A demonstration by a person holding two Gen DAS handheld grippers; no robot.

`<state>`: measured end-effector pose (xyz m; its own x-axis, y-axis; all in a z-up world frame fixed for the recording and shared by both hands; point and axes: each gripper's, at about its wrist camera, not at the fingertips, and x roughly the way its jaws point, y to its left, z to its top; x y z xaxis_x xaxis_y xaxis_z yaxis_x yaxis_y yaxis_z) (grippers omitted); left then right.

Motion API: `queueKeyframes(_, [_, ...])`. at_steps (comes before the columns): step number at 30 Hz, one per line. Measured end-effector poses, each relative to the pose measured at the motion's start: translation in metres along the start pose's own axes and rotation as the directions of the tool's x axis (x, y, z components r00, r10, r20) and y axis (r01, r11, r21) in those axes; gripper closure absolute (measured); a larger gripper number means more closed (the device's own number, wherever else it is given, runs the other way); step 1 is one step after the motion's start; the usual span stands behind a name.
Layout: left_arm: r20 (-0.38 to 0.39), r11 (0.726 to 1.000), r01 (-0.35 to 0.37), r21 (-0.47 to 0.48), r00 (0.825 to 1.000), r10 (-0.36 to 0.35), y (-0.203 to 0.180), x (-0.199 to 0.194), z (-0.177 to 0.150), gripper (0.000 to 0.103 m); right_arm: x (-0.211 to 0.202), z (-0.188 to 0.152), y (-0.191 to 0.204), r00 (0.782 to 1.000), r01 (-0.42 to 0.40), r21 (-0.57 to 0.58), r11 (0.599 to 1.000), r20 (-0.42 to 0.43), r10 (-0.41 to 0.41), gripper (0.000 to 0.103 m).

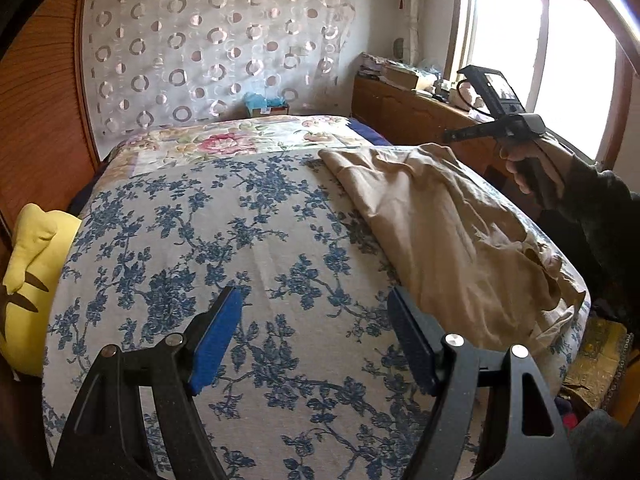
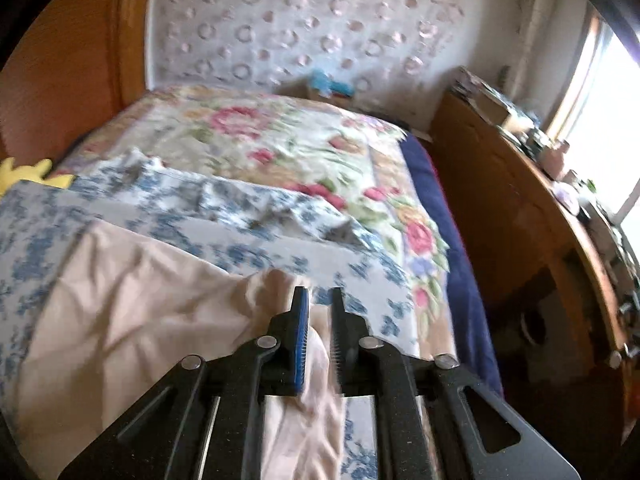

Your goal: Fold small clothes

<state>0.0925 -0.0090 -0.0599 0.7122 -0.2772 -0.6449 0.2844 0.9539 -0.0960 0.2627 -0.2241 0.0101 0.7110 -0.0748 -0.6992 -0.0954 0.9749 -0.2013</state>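
The beige garment (image 1: 440,216) lies spread along the right side of the bed (image 1: 200,240), on the blue-flowered bedspread (image 1: 248,216). Its long axis runs from the near right corner of the bed away towards the flowered quilt (image 1: 224,140) at the head end.

The left gripper (image 1: 316,312) stands wide with nothing between its blue pads, hovering over bare bedspread. The garment's near edge lies just to its right, so it would have to go rightward to meet the cloth.

The right gripper (image 2: 320,300) is the nearer one. In its own view a bunched fold at the far end of the garment (image 2: 132,300) runs up between its fingers, and the jaws stand narrow. The picture is blurred, but a little gap shows on each side of the fold, so I judge the pads are not pinching it. In the left view the person's right hand (image 1: 528,168) holds that tool above the garment's far right edge, beside the wooden desk (image 1: 404,108) under the window (image 1: 560,52).

My guess is the coming fold turns on that far end, which the right side alone reaches.

I can read no brand, label or writing anywhere; the items on the desk are too small and blurred. A yellow soft toy (image 1: 36,252) sits at the bed's left edge.
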Motion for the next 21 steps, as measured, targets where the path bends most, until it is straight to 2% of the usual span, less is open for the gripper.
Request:
queueKeyframes(1, [0.0,1.0,0.004,0.002,1.0,-0.004,-0.002,0.0,0.0,0.027,-0.001,0.005,-0.002,1.0,-0.012,0.016,1.0,0.004,0.012,0.063])
queueKeyframes(5, [-0.001,1.0,0.02,0.016,1.0,-0.02,-0.01,0.001,0.0,0.027,-0.026,-0.002,-0.01,0.997,-0.061,0.017,0.998,0.04,0.06,0.063])
queueKeyframes(12, [-0.001,0.998,0.044,0.036,0.999,-0.044,-0.027,0.003,0.001,0.027,-0.064,-0.058,-0.007,0.986,-0.148,-0.057,0.987,0.062,0.152,0.063])
queueKeyframes(21, [-0.015,0.997,0.053,0.055,0.999,-0.052,-0.043,0.007,-0.001,0.027,-0.101,-0.108,-0.004,0.967,-0.238,-0.096,0.967,0.075,0.245,0.063])
